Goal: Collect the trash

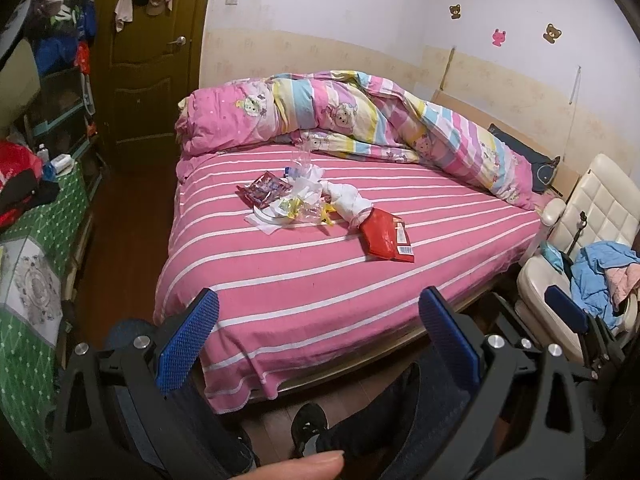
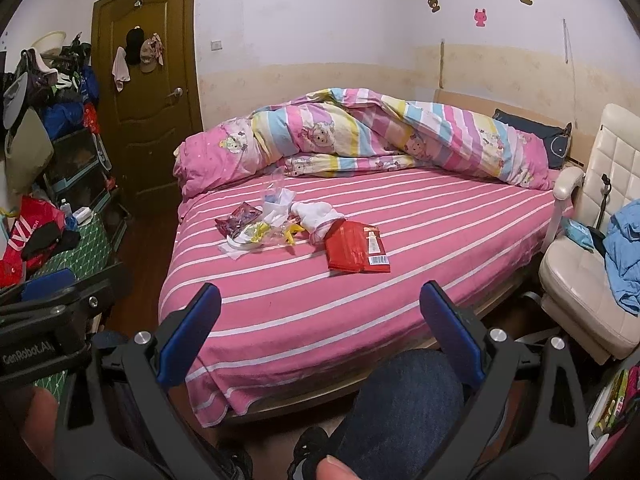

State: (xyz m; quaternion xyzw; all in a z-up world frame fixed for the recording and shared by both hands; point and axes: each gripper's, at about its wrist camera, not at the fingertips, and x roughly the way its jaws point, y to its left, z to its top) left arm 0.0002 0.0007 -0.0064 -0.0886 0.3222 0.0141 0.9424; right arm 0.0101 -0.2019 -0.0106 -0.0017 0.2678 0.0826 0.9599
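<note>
Nearest the cameras, both pairs of tongs hang short of the bed's near edge, above the person's dark-trousered knee (image 2: 400,404) and black shoe (image 1: 306,428): the left tongs (image 1: 318,344) stand released, blue pads wide apart with nothing between them, and the right tongs (image 2: 320,332) are likewise spread and empty. A fingertip (image 1: 308,466) shows at the lower rim of each view. Beyond them the bed (image 1: 320,300), under a pink sheet with white stripes, carries the trash in a loose cluster toward its middle, nearer the left edge than the right. Closest in the cluster lies a red snack packet (image 1: 386,240), flat, barcode label up. Just behind it, touching, is a wad of white tissue (image 1: 348,200). Left of that sit yellow scraps (image 1: 328,212), a clear crumpled plastic wrapper (image 1: 304,160), a flat white paper piece (image 1: 266,220) and a dark red foil wrapper (image 1: 264,192), all bunched together. Along the far edge a rumpled striped quilt (image 1: 360,116) is heaped, with a dark blue pillow (image 1: 528,160) at the far right corner. Beside the bed's right edge stands a cream chair (image 1: 592,216) holding blue clothing (image 1: 600,276), and past the left edge is a brown door (image 1: 152,60).
</note>
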